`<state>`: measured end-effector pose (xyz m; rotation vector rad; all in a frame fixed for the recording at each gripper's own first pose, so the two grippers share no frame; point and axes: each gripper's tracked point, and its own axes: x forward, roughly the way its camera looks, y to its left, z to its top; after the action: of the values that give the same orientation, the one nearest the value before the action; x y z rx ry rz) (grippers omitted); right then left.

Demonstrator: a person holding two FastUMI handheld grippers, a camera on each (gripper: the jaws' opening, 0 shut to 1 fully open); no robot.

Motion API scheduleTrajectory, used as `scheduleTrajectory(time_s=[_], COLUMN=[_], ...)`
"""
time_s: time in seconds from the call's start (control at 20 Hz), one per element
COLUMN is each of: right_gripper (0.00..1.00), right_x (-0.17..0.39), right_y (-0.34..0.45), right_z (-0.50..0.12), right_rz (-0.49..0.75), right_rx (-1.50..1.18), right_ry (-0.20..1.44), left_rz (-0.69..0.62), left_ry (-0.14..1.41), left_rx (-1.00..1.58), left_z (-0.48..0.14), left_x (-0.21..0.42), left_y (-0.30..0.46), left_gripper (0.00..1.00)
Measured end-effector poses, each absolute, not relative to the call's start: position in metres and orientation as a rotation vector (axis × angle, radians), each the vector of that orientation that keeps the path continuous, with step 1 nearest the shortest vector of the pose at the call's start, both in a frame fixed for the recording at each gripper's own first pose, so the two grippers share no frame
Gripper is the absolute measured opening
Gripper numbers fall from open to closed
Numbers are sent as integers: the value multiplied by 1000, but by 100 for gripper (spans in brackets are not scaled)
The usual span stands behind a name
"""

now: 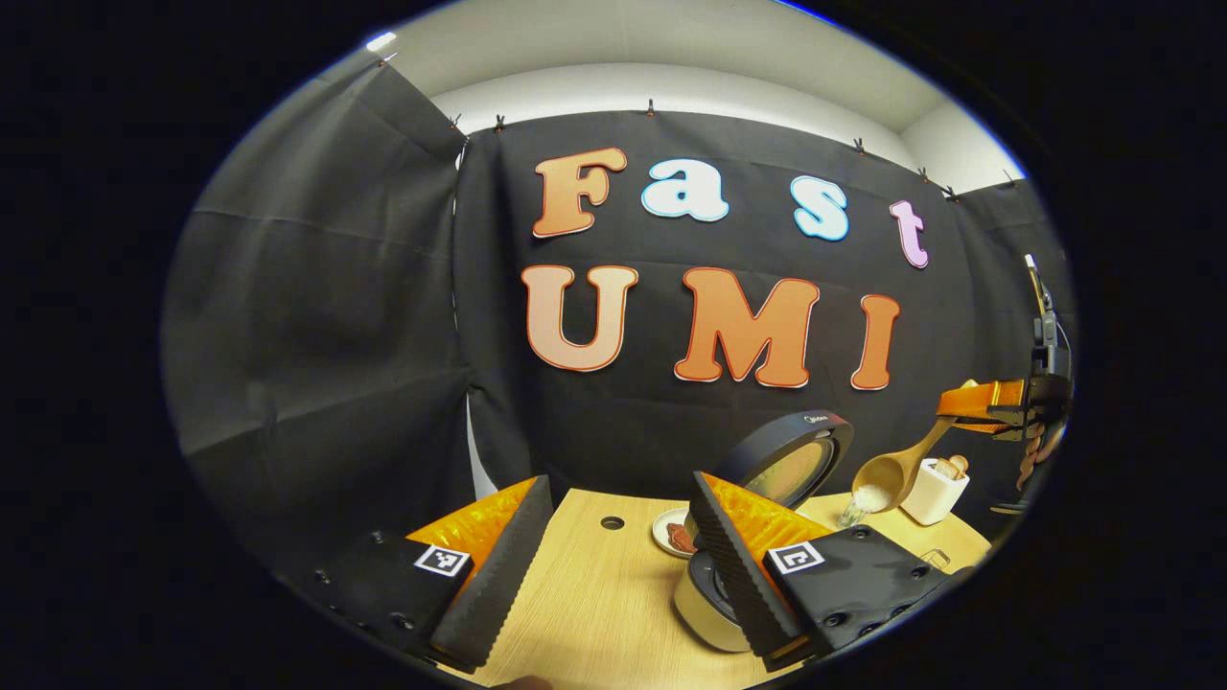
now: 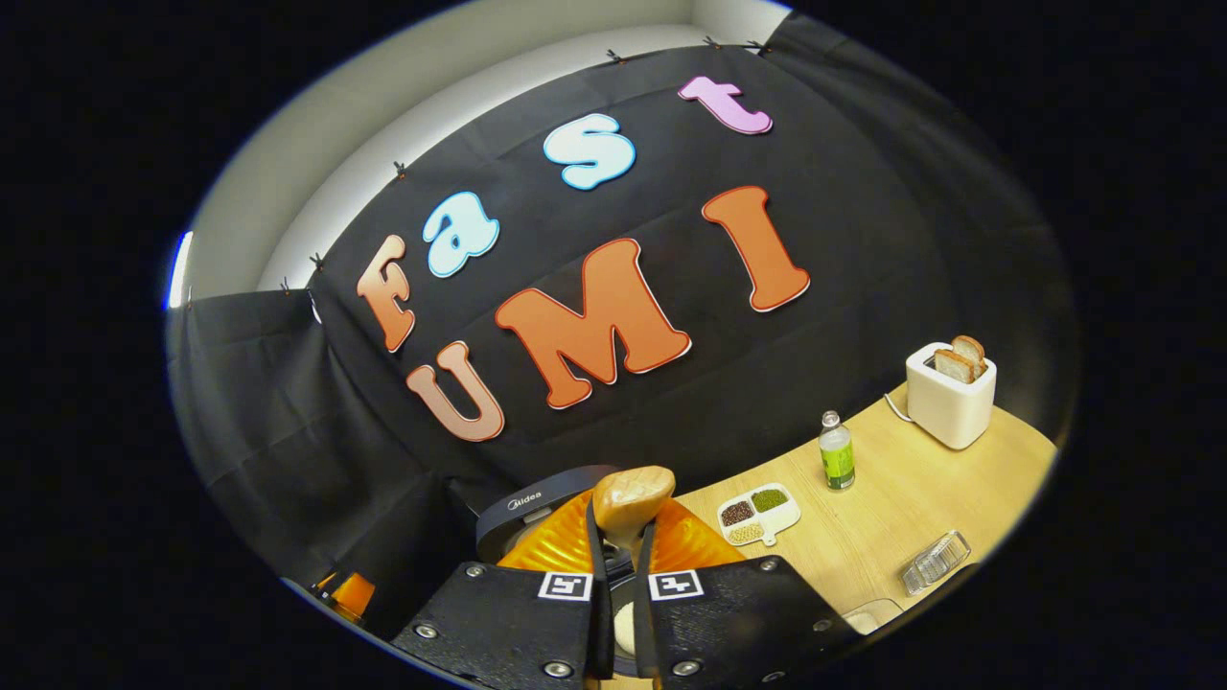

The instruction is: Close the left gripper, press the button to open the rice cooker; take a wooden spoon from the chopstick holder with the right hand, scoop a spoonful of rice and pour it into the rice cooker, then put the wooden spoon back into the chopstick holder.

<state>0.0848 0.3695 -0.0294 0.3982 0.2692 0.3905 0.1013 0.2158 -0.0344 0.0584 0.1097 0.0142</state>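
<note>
My right tongs [image 2: 613,585] pinch the pale wooden spoon [image 1: 896,470], rice-loaded, above the black-lidded open rice cooker [image 1: 791,460] at three o'clock. My left tongs [image 1: 613,565] are spread wide over the light wooden table [image 1: 594,613].

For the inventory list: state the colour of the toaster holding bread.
White toaster, clearest in the right gripper view.

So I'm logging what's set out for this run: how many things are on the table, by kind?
Appliances: 2, rice cooker and toaster.
Dishes: 2, plate and divided dish.
Bottles: 1, bottle.
Clear containers: 1, clear box.
Total: 6.
The spoon with rice is off the table, in the right gripper.
</note>
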Motion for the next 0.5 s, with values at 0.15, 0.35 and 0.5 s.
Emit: scheduleTrajectory(time_s=[0.15, 0.35, 0.5], right_gripper=[7, 7, 7], right_x=[80, 78, 76], right_y=[374, 379, 382], right_z=[-28, -28, -29], right_rz=[408, 419, 427], right_rx=[372, 349, 323], right_ry=[256, 249, 242], left_rz=[14, 13, 14], left_ry=[109, 109, 111], left_rx=[58, 57, 54], left_z=[-34, -35, -36], left_x=[99, 99, 99], left_y=[217, 217, 218], left_gripper=[94, 94, 94])
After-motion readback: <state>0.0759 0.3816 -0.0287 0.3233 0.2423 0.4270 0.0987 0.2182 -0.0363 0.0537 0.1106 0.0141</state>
